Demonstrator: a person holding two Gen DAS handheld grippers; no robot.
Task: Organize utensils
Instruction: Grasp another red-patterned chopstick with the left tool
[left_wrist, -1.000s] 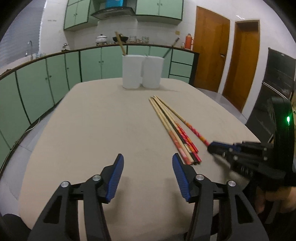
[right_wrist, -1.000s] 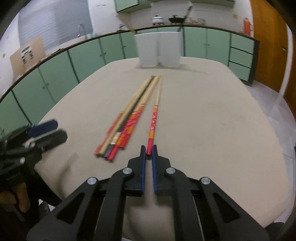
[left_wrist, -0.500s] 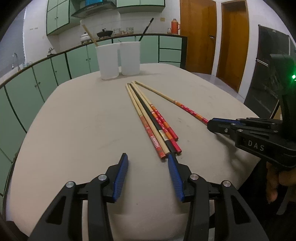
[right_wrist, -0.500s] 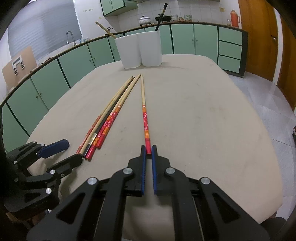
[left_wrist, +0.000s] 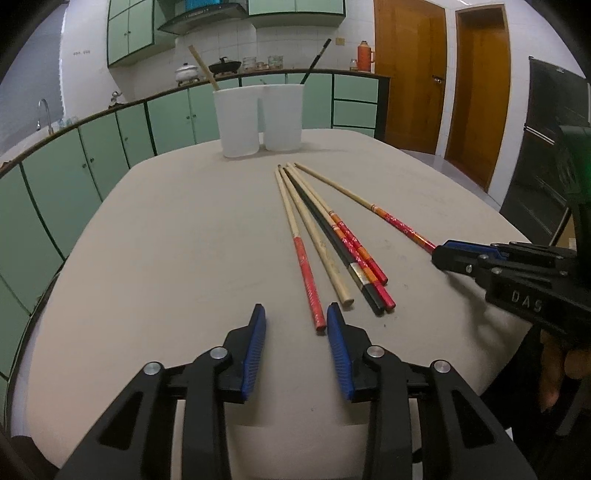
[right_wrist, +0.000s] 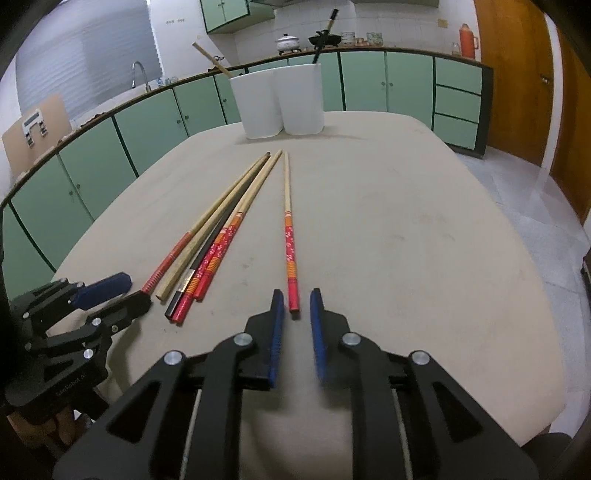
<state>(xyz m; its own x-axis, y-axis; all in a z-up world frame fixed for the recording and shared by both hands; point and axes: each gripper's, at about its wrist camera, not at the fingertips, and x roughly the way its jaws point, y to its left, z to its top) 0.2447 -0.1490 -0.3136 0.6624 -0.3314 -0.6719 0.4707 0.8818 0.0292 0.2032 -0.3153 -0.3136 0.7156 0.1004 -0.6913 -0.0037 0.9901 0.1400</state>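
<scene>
Several chopsticks (left_wrist: 334, 254) lie in a bundle on the beige table (left_wrist: 166, 258), running toward two white cups (left_wrist: 258, 120) at the far end. One red-patterned chopstick (right_wrist: 290, 251) lies apart to the right. My right gripper (right_wrist: 297, 301) is opening, and that chopstick's near end rests on the table between its tips, untouched by the pads. My left gripper (left_wrist: 295, 317) is closing, with the end of the bundle's leftmost red-ended chopstick (left_wrist: 308, 280) just inside its right fingertip, not clamped. A wooden stick stands in the left cup (right_wrist: 258, 107) and a black one in the right cup (right_wrist: 301, 99).
Green kitchen cabinets (left_wrist: 92, 158) curve round the table's far and left sides. Wooden doors (left_wrist: 410, 74) stand at the right. The table's near edge (right_wrist: 480, 417) lies just beyond my fingers. A hand (left_wrist: 557, 365) holds the right gripper (left_wrist: 448, 256).
The right gripper's jaws have parted off the lone chopstick's end. The left gripper has narrowed and moved right, up to the bundle's near ends.
</scene>
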